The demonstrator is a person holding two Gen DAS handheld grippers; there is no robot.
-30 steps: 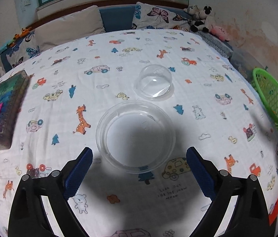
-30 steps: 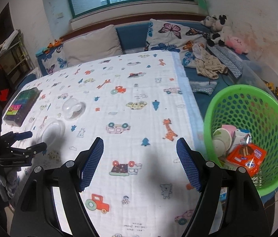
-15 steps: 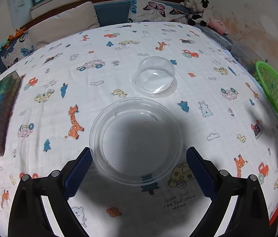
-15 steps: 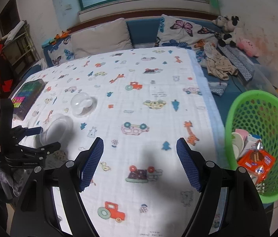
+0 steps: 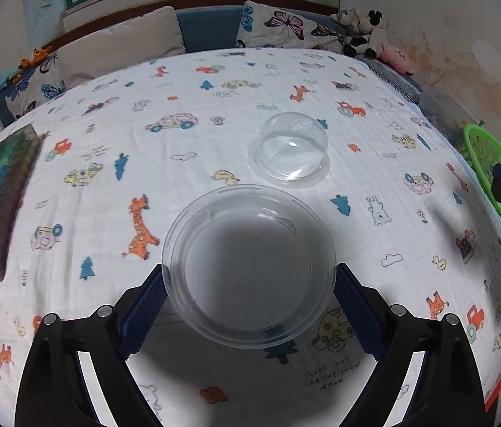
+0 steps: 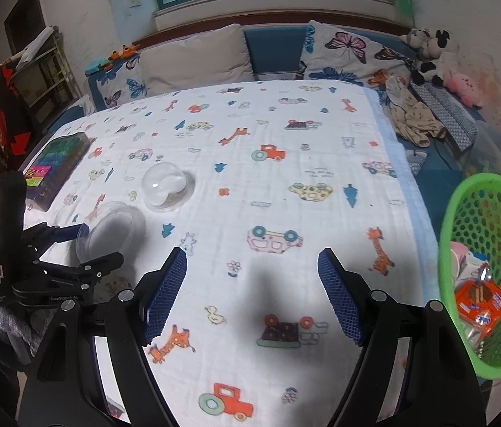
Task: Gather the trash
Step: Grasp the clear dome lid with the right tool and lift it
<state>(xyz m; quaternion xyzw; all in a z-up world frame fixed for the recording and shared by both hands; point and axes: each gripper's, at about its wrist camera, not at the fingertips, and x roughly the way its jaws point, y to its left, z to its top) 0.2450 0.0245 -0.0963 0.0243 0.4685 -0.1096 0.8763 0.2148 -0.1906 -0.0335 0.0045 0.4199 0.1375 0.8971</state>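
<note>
We are picking up trash, and right now we go for the clear plastic bowl. It sits on the bed, right between the 2 blue pads of our left gripper. The jaws have just been closing in on it. In the left wrist view the pads look like they are at the bowl's rim on both sides, but we cannot tell if they press on it yet. We think the next move is to squeeze a bit more, softly, because thin plastic can bend or pop out. Then we lift it and carry it to the green basket, which is far off to the right of this gripper.

A clear dome lid lies on the bed cover just past the bowl, ahead of the left gripper. It looks like trash too, so it may be next.

Our left gripper points down at a slant. In the right wrist view it is low at the edge of the bed, with a gray sleeve behind it.

Our right gripper also tips down over the bed. Its jaws are apart and hold nothing. The basket is close on its right side, with some wrappers already inside.
</note>
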